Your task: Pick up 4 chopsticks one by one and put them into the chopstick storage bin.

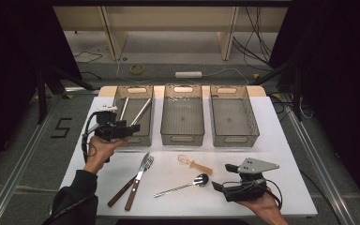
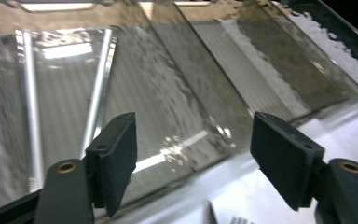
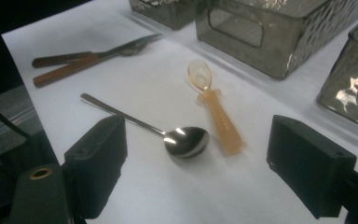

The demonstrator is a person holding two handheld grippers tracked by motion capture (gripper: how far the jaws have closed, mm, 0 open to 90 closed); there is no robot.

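The right hand-held gripper [image 3: 193, 172] hangs spread and empty over the steel spoon [image 3: 168, 134] lying flat on the white tabletop [image 3: 158, 196], beside an amber plastic spoon [image 3: 214, 109]. The steel one looks light, rigid and slippery; its thin handle seems the better place to pinch.

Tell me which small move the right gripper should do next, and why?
Probably it should ease forward and down so its jaws straddle the metal spoon. The right gripper hangs open just above the table, nothing between its jaws, and that spoon lies nearest ahead, beside the orange spoon. The left gripper is open and empty by the left bin.
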